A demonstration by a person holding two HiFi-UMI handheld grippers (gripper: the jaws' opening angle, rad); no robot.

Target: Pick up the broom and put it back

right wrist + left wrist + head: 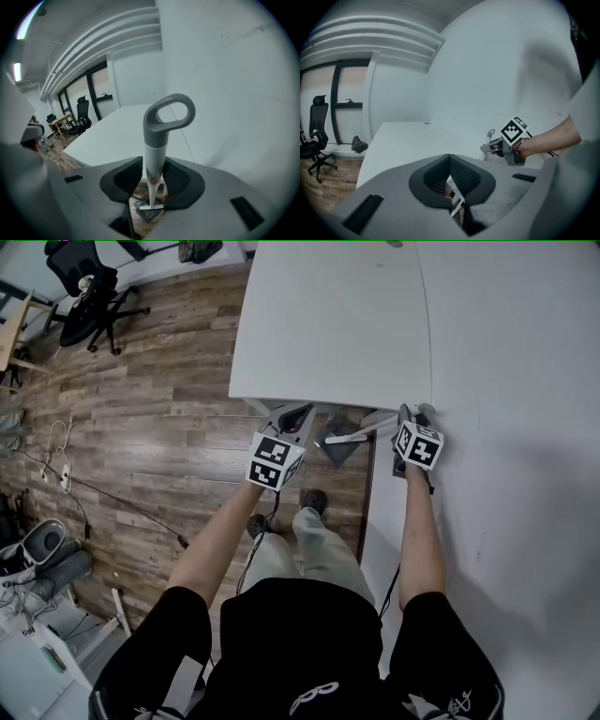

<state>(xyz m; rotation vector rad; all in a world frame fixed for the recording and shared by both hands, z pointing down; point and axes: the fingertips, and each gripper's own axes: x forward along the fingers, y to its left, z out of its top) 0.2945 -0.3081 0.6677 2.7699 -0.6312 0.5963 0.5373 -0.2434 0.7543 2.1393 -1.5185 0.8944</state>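
The desk takes the upper right of the head view, and the floor lies to its left and before its near edge. Just before this near edge the broom stands slanted, with its handle between the jaws of the right gripper and its head lower, over the floor. The left gripper is just beside the broom head, on its left. An office chair stands well left of the desk's left edge. Cables lie on the floor nearer to the person.

Broom handle upright btwn jaws, prob. gripped, over white table.
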